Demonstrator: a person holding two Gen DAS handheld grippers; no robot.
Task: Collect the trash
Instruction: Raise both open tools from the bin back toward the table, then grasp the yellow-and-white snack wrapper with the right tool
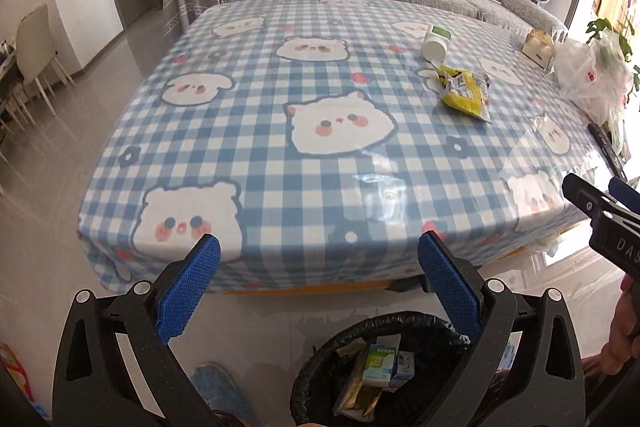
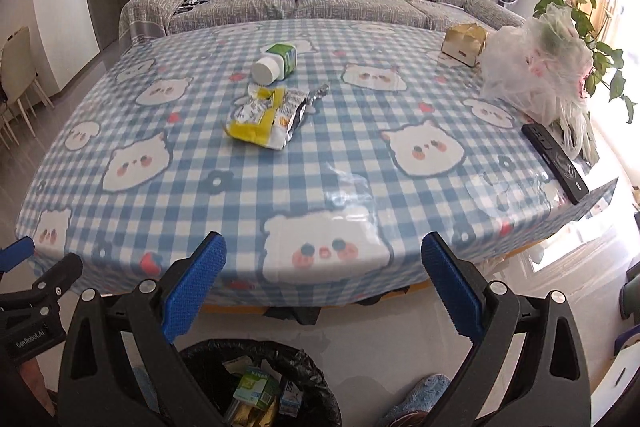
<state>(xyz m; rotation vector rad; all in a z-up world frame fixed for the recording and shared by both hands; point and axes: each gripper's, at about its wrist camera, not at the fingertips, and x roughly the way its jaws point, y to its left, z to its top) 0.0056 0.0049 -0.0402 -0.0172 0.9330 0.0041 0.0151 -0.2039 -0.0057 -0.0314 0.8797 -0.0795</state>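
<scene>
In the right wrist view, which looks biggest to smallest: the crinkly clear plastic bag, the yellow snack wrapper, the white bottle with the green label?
1. Crinkly clear plastic bag, clearly biggest.
2. Yellow snack wrapper.
3. White bottle with the green label; it lies farther from the camera, so the gap to the wrapper may look bigger than it is.

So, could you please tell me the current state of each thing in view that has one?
Left tool: open, empty.
Right tool: open, empty.
White bottle: lying on its side, capped.
Yellow wrapper: torn open, crumpled, flat on the table.
Trash bin: lined, partly filled with boxes.
Plastic bag: bunched up on the table.
</scene>
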